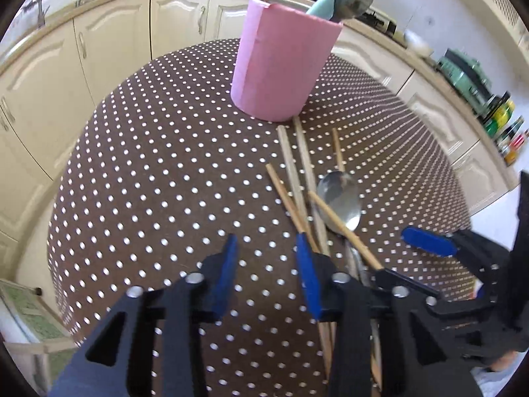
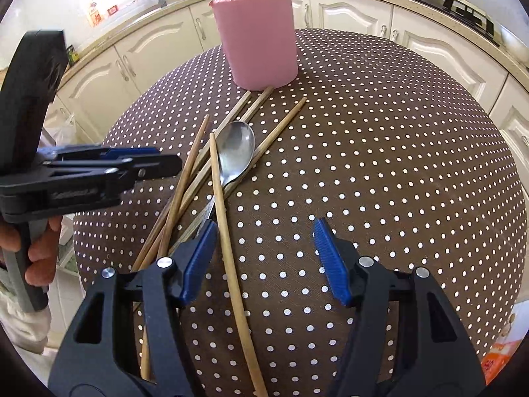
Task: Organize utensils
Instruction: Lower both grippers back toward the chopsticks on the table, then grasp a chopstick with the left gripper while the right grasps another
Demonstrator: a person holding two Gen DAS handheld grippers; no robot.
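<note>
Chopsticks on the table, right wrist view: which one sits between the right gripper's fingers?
The long pale chopstick lying over the spoon handle; it runs down between the right gripper fingers. The others bunch left, outside.

A pink cup (image 2: 257, 38) stands at the far side of the dotted table (image 2: 396, 165), with chopsticks (image 2: 185, 178) and a spoon (image 2: 237, 152) fanned out just before it. Nearer than the cup, the right gripper (image 2: 264, 258) gapes over one chopstick. Left of the cup, the left gripper (image 2: 145, 162) hovers, a hand (image 2: 36, 248) gripping it.
</note>
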